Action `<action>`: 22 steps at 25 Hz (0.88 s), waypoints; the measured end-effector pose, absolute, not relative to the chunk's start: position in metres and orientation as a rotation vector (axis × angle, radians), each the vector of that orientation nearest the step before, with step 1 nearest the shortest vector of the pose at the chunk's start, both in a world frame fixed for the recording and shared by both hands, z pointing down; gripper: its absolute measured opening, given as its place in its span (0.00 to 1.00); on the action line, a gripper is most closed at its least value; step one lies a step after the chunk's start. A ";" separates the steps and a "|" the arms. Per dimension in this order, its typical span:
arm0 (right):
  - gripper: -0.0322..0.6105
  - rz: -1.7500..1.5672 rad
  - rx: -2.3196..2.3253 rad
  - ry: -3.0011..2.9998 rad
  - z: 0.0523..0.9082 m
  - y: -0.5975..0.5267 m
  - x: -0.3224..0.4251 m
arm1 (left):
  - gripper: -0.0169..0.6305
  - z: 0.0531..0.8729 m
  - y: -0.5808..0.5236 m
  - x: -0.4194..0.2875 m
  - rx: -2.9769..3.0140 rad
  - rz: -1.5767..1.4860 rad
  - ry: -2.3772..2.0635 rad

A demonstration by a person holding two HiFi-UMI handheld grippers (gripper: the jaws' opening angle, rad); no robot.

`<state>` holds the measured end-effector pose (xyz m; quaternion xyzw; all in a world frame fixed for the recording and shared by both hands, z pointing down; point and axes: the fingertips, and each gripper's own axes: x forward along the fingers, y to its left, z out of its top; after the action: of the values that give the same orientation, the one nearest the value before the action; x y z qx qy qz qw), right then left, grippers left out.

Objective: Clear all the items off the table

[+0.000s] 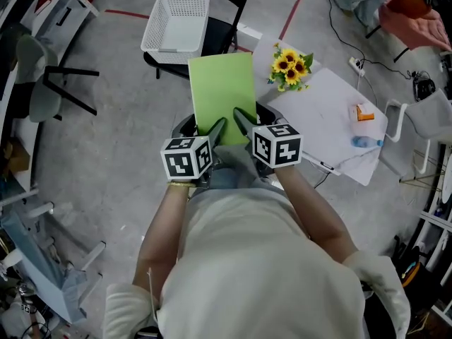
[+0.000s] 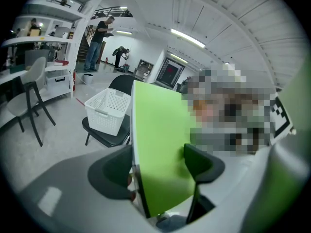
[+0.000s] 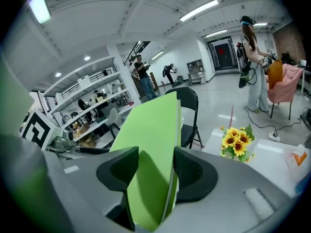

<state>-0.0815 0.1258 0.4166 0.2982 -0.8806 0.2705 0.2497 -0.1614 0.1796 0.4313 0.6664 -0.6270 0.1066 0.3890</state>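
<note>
— Jaws first: how do they stand, seen from the head?
— Both are closed on one thing. The left gripper [image 1: 214, 131] and right gripper [image 1: 245, 122] sit side by side on the near short edge of a green book [image 1: 221, 90].
— And where is the book?
— Off the white table [image 1: 321, 119], held over the floor to that table's left. Its long axis runs straight away from the person, with the far end towards a white basket [image 1: 176, 21] on a black chair [image 1: 229, 30]. The cover faces up.
— Anything on the table?
— Sunflowers [image 1: 289, 66] at the corner nearest the book, an orange item [image 1: 361, 111] and a bottle [image 1: 366, 142] further right.
— Now the left gripper view.
— Jaws are narrow and clamp the book [image 2: 160, 140]: one jaw against the white page edge, the other pad on the green cover. The book reaches forward and up, with the basket [image 2: 108, 111] just left of it.
— The right gripper view?
— Same grip, a pad on each face of the book [image 3: 150, 130]. Its length leads forward to the chair [image 3: 189, 110], and the sunflowers [image 3: 236, 142] stand to the right.
</note>
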 end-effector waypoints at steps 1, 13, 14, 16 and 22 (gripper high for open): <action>0.39 0.736 0.813 -2.399 0.417 0.126 -0.086 | 0.55 0.431 0.179 -0.166 1.696 0.273 -1.594; 0.40 0.700 0.759 -2.410 0.419 0.124 -0.141 | 0.55 0.436 0.182 -0.218 1.652 0.228 -1.622; 0.40 0.698 0.756 -2.411 0.420 0.123 -0.146 | 0.55 0.436 0.181 -0.223 1.649 0.225 -1.625; 0.40 0.693 0.751 -2.415 0.420 0.122 -0.154 | 0.55 0.436 0.180 -0.231 1.646 0.221 -1.631; 0.40 0.698 0.734 -2.415 0.420 0.119 -0.176 | 0.55 0.436 0.178 -0.253 1.637 0.224 -1.642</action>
<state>-0.1761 0.1188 0.4203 0.2709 -0.8908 0.2575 0.2585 -0.2525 0.1777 0.4359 0.6456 -0.6474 0.0885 0.3952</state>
